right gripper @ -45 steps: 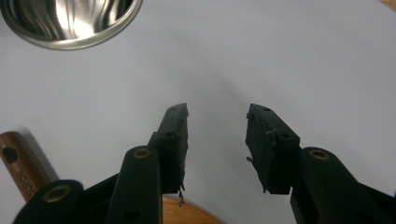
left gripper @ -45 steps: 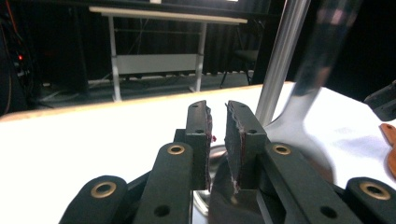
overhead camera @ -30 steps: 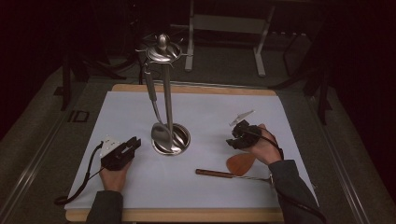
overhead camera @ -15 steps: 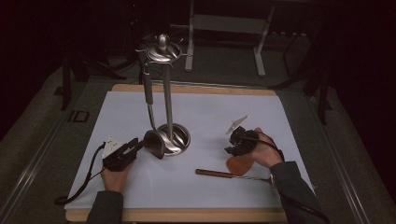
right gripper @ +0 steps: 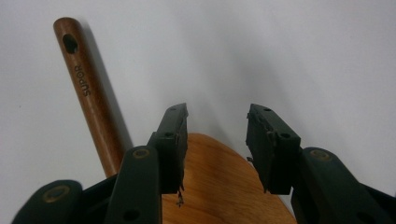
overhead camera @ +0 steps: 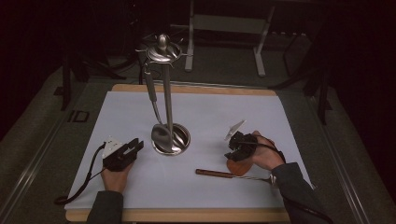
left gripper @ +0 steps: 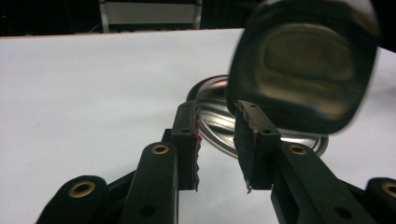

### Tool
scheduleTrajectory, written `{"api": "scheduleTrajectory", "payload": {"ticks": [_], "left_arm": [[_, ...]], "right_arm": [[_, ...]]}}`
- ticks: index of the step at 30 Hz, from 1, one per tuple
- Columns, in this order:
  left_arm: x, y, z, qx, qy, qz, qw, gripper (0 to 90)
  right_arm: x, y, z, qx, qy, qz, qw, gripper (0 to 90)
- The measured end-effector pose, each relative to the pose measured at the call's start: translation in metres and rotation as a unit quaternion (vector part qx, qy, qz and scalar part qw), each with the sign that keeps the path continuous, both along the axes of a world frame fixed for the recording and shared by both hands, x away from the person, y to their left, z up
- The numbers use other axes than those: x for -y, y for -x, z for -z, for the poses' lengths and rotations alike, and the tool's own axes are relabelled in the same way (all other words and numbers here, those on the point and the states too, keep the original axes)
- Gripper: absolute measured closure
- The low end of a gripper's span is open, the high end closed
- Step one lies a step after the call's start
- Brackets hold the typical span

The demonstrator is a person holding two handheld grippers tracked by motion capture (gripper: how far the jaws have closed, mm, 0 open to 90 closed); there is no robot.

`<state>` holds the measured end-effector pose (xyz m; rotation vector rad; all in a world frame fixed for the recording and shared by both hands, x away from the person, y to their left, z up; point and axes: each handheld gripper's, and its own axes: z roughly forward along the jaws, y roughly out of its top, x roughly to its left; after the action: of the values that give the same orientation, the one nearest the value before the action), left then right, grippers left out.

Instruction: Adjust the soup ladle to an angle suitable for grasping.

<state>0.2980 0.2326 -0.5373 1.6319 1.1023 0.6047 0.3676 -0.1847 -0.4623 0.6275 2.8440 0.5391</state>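
Two grippers rest low on the white sheet covering the table. The left gripper, jaws parted and holding nothing, points at the steel ladle hanging from the utensil stand, its bowl just above the stand's round base. The right gripper, jaws likewise apart and empty, hovers over a wooden spatula. A dark wooden handle marked SUPOR lies just beside it.
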Motion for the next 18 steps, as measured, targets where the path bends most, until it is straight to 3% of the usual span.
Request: {"api": "scheduleTrajectory", "payload": {"ticks": [18], "left_arm": [[0.000, -0.001, 0.000, -0.003, -0.001, 0.000, 1.0000, 70.1]], "right_arm": [[-0.006, 0.014, 0.005, -0.028, 0.032, -0.054, 0.9977, 59.3]]}}
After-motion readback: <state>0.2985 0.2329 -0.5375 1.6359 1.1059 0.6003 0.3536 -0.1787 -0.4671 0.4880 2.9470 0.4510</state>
